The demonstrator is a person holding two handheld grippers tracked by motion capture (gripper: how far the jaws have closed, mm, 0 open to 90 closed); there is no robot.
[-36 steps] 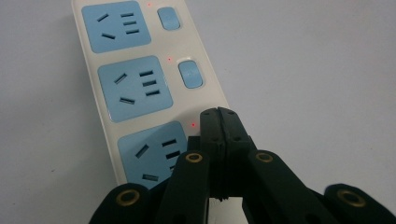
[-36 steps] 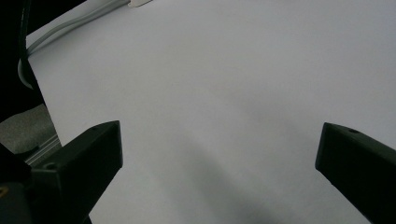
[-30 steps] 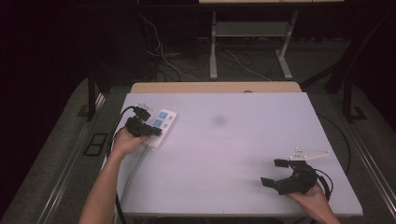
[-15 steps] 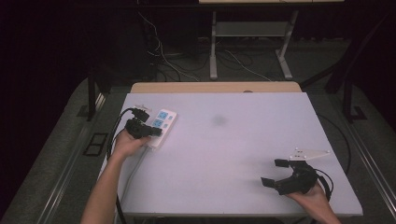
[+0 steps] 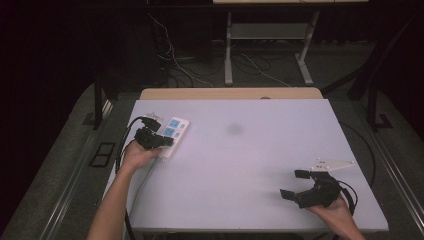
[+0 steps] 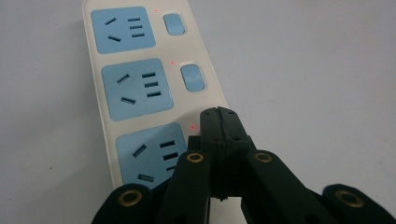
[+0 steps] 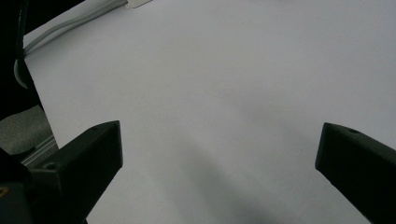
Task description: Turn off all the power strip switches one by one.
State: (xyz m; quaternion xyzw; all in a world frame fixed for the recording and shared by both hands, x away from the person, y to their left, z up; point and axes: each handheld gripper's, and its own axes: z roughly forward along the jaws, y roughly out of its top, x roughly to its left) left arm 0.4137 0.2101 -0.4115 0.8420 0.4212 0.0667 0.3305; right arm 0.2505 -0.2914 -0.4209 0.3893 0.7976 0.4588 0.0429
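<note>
With jaws closed, the left gripper point(image 6: 218, 112) should press squarely down on the power strip's point(image 6: 140, 88) nearest rocker switch (right gripper point(image 5: 299, 185) idle, open).

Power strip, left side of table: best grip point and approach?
Likely across the power strip's narrow width, at the near end, coming from above. It lies flat with long straight edges. The left gripper, jaws shut, hovers over the nearest socket and would need opening first.
</note>
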